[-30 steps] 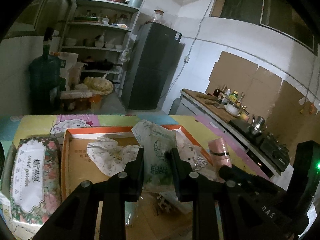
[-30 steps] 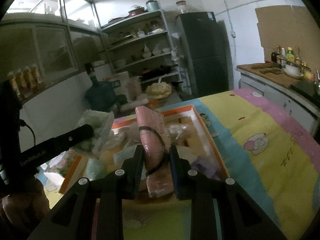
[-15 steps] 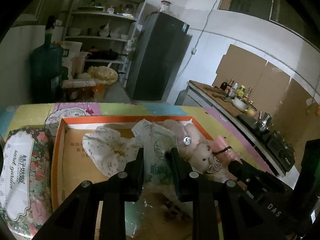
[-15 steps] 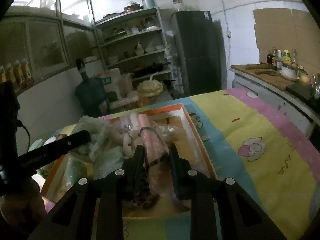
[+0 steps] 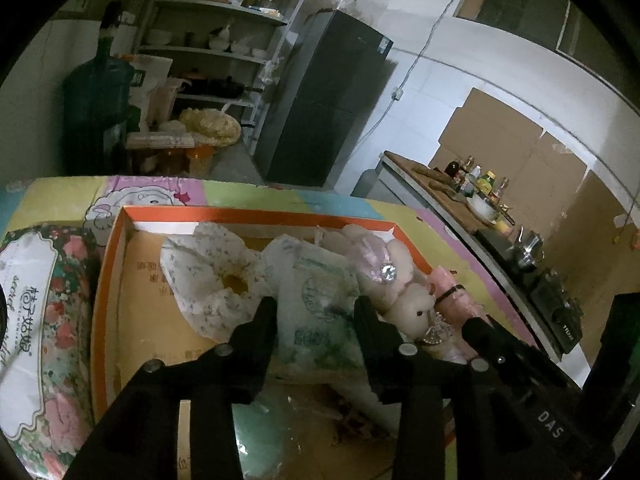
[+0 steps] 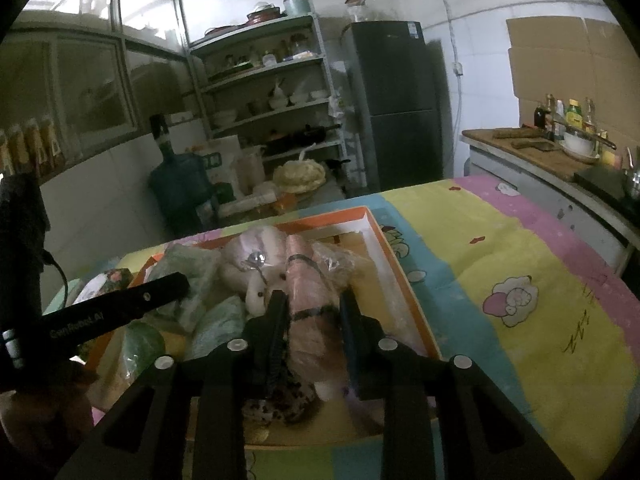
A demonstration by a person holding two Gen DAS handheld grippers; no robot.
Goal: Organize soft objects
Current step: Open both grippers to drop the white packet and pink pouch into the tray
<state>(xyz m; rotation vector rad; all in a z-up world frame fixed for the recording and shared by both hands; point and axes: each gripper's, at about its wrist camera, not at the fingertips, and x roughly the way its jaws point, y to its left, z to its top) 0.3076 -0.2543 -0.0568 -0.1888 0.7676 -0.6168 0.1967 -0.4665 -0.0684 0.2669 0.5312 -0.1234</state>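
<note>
An orange-rimmed cardboard tray (image 5: 256, 213) lies on a colourful mat and holds soft items. My left gripper (image 5: 316, 318) hangs low over it. Its jaws are opening, and a white-and-green soft packet (image 5: 316, 300) lies loose between them in the tray. A floral fabric ring (image 5: 208, 276) rests to its left and a pale teddy bear (image 5: 404, 292) to its right. My right gripper (image 6: 312, 312) still presses a pink wrapped roll (image 6: 310, 296) with black bands, lying in the tray (image 6: 404, 280) beside the bear (image 6: 256, 276). Its jaws are starting to open.
A floral tissue pack (image 5: 28, 300) lies left of the tray. A spotted soft item (image 6: 280, 404) sits under the roll's near end. The mat (image 6: 500, 272) stretches right of the tray. A counter with bottles (image 6: 560, 120), a dark fridge (image 6: 396, 108) and shelves stand behind.
Both grippers sank toward the tray with the packet and the roll, which now rest among the other items. The left jaws widened off the packet; the right jaws eased slightly.
</note>
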